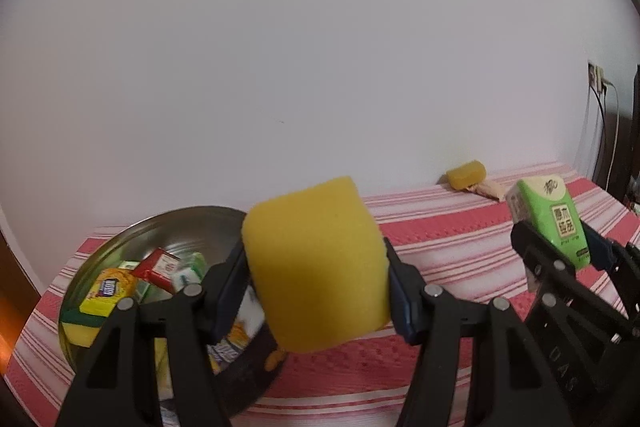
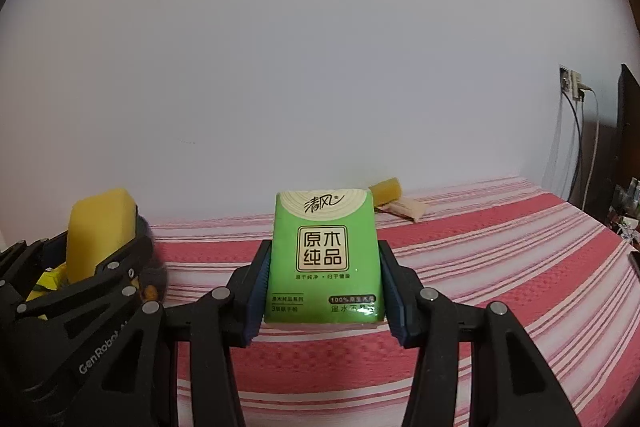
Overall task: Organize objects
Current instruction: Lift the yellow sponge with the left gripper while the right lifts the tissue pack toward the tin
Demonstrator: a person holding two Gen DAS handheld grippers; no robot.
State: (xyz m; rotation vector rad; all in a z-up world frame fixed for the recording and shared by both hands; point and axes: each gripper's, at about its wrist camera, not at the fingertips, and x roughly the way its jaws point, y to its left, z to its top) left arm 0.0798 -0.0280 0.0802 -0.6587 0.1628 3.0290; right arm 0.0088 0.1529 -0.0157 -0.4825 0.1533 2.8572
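The left tongs clamp a yellow sponge above the near rim of the metal bowl, hiding part of its contents (small packets, labels unreadable). Right of the bowl, the right tongs grip a green tissue pack upright, above the striped table.
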